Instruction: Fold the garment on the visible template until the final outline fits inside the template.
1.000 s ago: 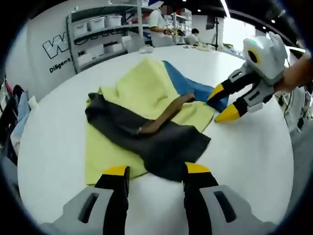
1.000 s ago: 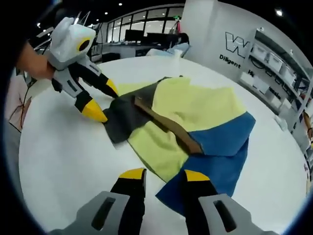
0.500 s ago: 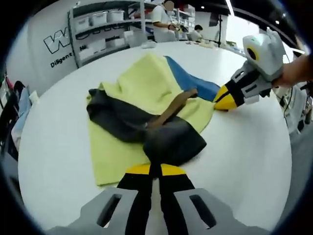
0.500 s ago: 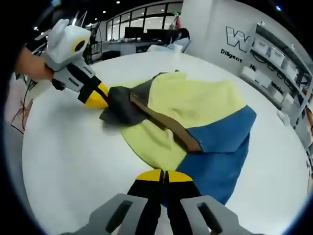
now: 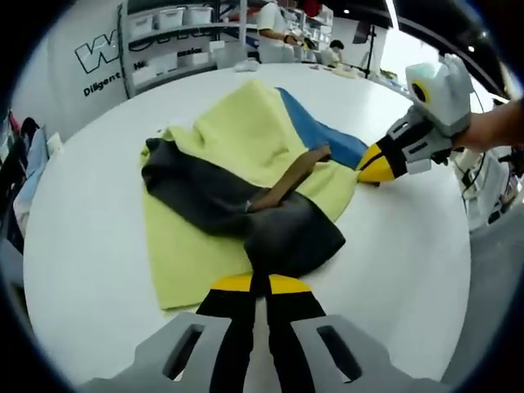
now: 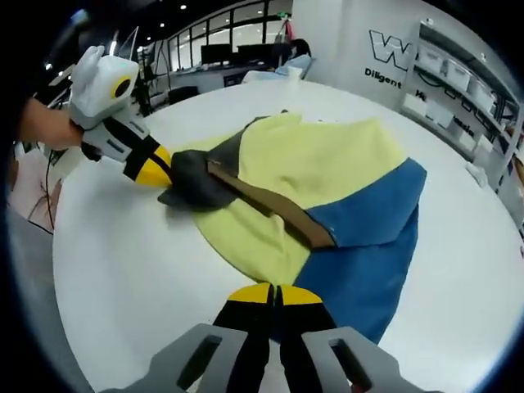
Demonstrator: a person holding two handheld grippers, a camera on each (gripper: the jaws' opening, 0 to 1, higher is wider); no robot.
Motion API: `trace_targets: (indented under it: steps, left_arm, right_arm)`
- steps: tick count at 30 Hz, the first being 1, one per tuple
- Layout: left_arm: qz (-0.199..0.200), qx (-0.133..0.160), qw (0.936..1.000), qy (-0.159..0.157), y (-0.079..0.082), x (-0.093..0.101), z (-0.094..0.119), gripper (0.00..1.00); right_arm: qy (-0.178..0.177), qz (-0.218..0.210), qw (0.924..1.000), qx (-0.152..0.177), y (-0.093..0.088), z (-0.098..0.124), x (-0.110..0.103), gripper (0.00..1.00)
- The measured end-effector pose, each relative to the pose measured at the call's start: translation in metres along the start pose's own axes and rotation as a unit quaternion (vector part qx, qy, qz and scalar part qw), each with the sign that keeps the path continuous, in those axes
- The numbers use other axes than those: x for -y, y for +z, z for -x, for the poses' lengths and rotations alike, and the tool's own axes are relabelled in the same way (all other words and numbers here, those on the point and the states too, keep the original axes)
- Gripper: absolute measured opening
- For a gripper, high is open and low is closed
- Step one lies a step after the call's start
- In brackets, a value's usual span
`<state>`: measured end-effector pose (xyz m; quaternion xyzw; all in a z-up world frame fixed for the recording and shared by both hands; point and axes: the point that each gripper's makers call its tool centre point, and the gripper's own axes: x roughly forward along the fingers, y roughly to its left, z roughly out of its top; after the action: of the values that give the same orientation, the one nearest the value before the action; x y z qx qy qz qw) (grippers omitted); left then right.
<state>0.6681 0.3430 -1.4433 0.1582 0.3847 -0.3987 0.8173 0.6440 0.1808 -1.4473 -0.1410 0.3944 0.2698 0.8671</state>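
**Both grippers clamped on opposite edges of the garment**

Left gripper [image 5: 260,284], with yellow-tipped black jaws pressed together, pinches the dark grey panel at the near edge of the yellow, blue and dark grey fabric garment [image 5: 246,164]. The right gripper [image 6: 274,295], jaws likewise closed, grips the garment where its yellow and blue panels meet at the hem. In the left gripper view the right gripper appears at the far right, its yellow tips on the blue edge; in the right gripper view the left gripper appears at upper left, its tips at the bunched grey cloth. A brown fabric strap [image 6: 270,206] runs diagonally across the yellow panel. The garment lies rumpled near the middle of the round white table [image 5: 409,246], the grey panel folded over the yellow. Beyond the table stand grey metal shelves with white storage bins [image 5: 168,37], a white wall with dark lettering [image 6: 393,61], and people [image 5: 274,29] working at a distant bench.
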Motion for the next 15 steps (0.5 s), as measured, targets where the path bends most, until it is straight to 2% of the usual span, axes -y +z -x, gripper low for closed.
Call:
trace_targets:
  steps: [6,9,15]
  left_arm:
    - [-0.011,-0.005,0.9999,-0.009,-0.012,0.017,0.009,0.02]
    - [-0.035,-0.011,0.9993,-0.012,-0.019,0.026,0.014,0.02]
    - [-0.032,-0.019,0.9992,-0.016,-0.031,0.038,0.024,0.02]
  right_arm:
    - [0.017,-0.004,0.9998,-0.007,-0.011,0.01,-0.009,0.0]
    - [0.03,0.028,0.999,-0.016,-0.017,0.015,-0.019,0.0]
    - [0.04,0.032,0.9985,-0.017,-0.026,0.023,-0.032,0.0]
